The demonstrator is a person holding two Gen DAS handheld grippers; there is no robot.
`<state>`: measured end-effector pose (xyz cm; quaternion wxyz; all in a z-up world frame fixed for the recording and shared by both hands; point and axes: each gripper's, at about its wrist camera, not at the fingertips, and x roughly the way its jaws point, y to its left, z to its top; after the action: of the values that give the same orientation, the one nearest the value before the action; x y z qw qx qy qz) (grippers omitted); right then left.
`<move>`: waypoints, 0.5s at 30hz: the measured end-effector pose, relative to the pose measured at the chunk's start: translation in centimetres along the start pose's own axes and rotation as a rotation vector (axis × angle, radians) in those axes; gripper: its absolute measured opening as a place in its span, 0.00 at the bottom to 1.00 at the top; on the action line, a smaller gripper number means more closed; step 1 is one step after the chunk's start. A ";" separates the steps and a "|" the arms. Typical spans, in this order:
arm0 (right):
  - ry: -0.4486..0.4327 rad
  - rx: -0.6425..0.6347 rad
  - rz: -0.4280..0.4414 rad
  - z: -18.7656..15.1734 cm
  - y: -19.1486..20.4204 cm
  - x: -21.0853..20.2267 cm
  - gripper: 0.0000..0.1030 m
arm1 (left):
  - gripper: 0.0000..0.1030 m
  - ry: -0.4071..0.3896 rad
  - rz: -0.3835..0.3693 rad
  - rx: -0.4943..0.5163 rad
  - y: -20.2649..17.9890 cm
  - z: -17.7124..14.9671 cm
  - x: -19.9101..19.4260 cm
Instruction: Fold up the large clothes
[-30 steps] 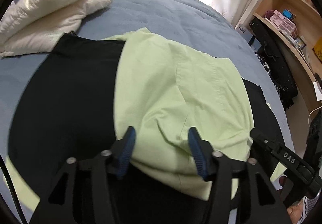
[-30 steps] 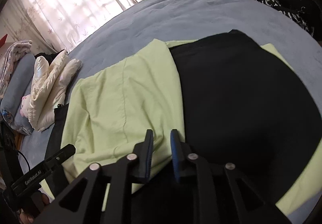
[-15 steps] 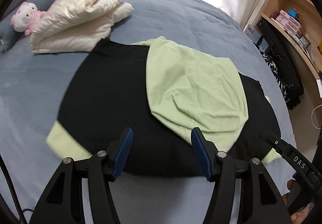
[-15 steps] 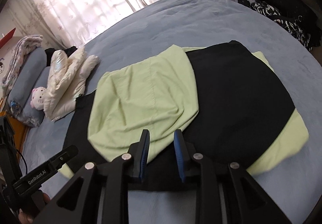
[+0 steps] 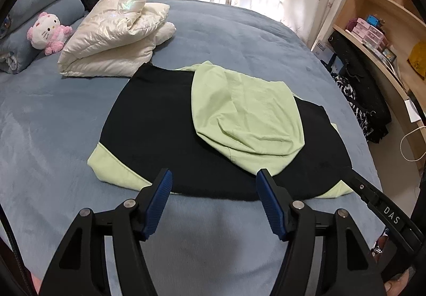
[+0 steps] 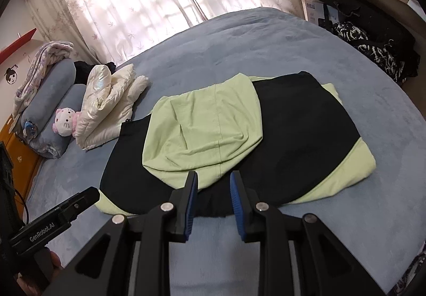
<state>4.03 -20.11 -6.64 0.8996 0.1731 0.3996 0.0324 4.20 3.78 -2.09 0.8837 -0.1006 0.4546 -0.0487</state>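
1. The left gripper [image 5: 214, 184] is held above the near edge of the bed [image 5: 213, 29], tilted steeply down and forward. Its blue pads [image 5: 159, 200] stand wide apart, the jaws are opening, and nothing is between them.
2. The right gripper [image 6: 213, 184] is just to its right, angled down the same way. Its pads [image 6: 235, 205] stand a narrow gap apart and grip nothing; the cloth seen between them lies on the bed beyond.
3. In the right view the left gripper's body [image 6: 53, 218] shows low on the left, with a bit of the hand [image 6: 53, 261] holding it.
4. The garment [image 5: 170, 125], black with light green panels, lies flat on the bed just ahead of and below both grippers, touching neither.
5. A green part [image 5: 247, 112] is folded back over the black body, ahead and right of the left gripper, and ahead and slightly left of the right one.
6. Green corners [image 5: 109, 165] stick out at the garment's near edge, one on each side.
7. Farther ahead and left of both grippers a folded cream jacket [image 5: 114, 37] lies just beyond the garment's far left corner.
8. A pink plush toy [image 5: 48, 32] leans on rolled blue bedding [image 5: 48, 0] left of the jacket.
9. Shelves [image 5: 378, 29] to the far right hold small boxes.
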 end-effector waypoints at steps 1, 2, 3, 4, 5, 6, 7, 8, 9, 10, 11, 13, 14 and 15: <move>0.001 -0.002 0.000 -0.2 0.1 -0.2 0.24 | 0.62 0.003 -0.003 -0.002 0.0 -0.2 -0.1; 0.001 -0.006 0.002 -0.4 0.2 -0.3 0.24 | 0.62 0.008 -0.006 -0.006 0.1 -0.5 -0.1; 0.002 -0.009 0.004 -0.5 0.2 -0.5 0.24 | 0.62 0.012 -0.010 -0.008 0.2 -0.8 -0.1; 0.003 -0.012 0.006 -0.7 0.2 -0.6 0.25 | 0.63 0.015 -0.014 -0.009 0.3 -1.0 -0.1; 0.005 -0.015 0.008 -1.0 0.3 -0.7 0.25 | 0.63 0.018 -0.013 -0.009 0.4 -1.3 -0.2; 0.008 -0.018 0.008 -1.3 0.3 -0.8 0.25 | 0.63 0.022 -0.010 -0.009 0.5 -1.5 -0.2; 0.016 -0.018 0.010 -1.6 0.3 -0.7 0.26 | 0.63 0.027 -0.007 -0.011 0.6 -1.8 -0.2; 0.025 -0.017 0.013 -1.8 0.2 -0.7 0.26 | 0.63 0.035 -0.007 -0.015 0.8 -2.1 -0.2; 0.037 -0.016 0.020 -2.1 0.3 -0.6 0.28 | 0.63 0.041 -0.010 -0.020 1.0 -2.4 -0.2; 0.042 -0.017 0.024 -2.3 0.4 -0.6 0.29 | 0.64 0.046 -0.012 -0.025 1.1 -2.6 -0.2; 0.046 -0.021 0.027 -2.6 0.5 -0.6 0.30 | 0.66 0.052 -0.013 -0.029 1.3 -2.8 -0.2; 0.054 -0.037 0.031 -3.1 0.8 -0.6 0.32 | 0.69 0.055 -0.017 -0.035 1.7 -3.2 -0.2; 0.057 -0.048 0.033 -3.4 1.0 -0.7 0.32 | 0.71 0.056 -0.022 -0.038 1.9 -3.4 -0.2; 0.058 -0.055 0.035 -3.7 1.1 -0.7 0.33 | 0.73 0.057 -0.028 -0.040 2.1 -3.6 -0.1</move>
<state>1.00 -18.17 -8.08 0.8913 0.1542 0.4215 0.0640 1.19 5.38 -4.52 0.8673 -0.1234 0.4791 -0.0548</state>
